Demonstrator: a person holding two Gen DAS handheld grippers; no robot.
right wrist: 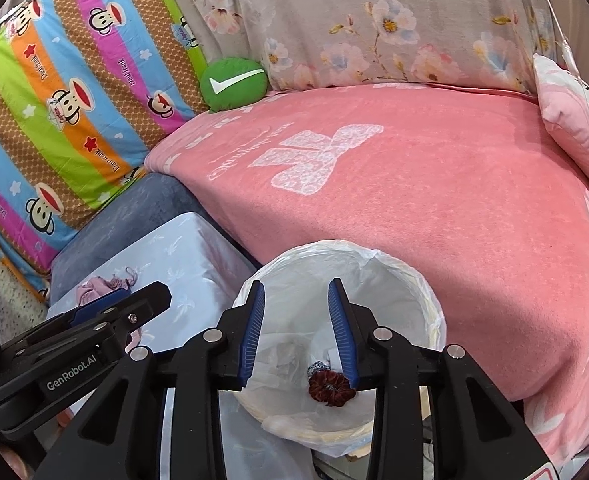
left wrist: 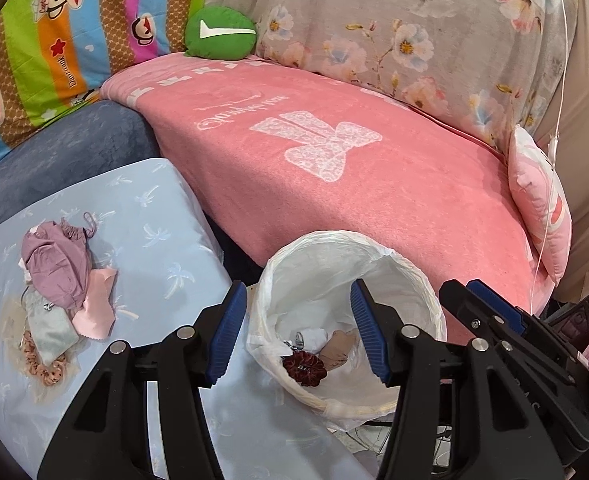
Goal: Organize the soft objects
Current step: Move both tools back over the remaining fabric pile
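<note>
A round bin with a white liner (left wrist: 422, 280) stands between a light blue covered table (left wrist: 154, 216) and a pink sofa. In the bin lie a dark red scrunchie (left wrist: 304, 364), a beige cloth (left wrist: 336, 350) and a white cloth (left wrist: 314, 336). On the table sits a pile: a purple cloth (left wrist: 54, 268), a pink cloth (left wrist: 94, 312), a pale grey-green cloth (left wrist: 50, 332) and a spotted scrunchie (left wrist: 42, 368). My left gripper (left wrist: 296, 300) is open and empty at the bin's left rim. My right gripper (right wrist: 296, 292) hangs open and empty over the bin (right wrist: 414, 280), above the red scrunchie (right wrist: 330, 388).
A pink blanket (left wrist: 354, 168) covers the sofa seat behind the bin. A green check-mark cushion (left wrist: 220, 32) sits at the back, with a pink pillow (left wrist: 542, 208) at the right end. A striped monkey-print sheet (right wrist: 54, 120) and a blue-grey armrest (left wrist: 66, 156) lie to the left.
</note>
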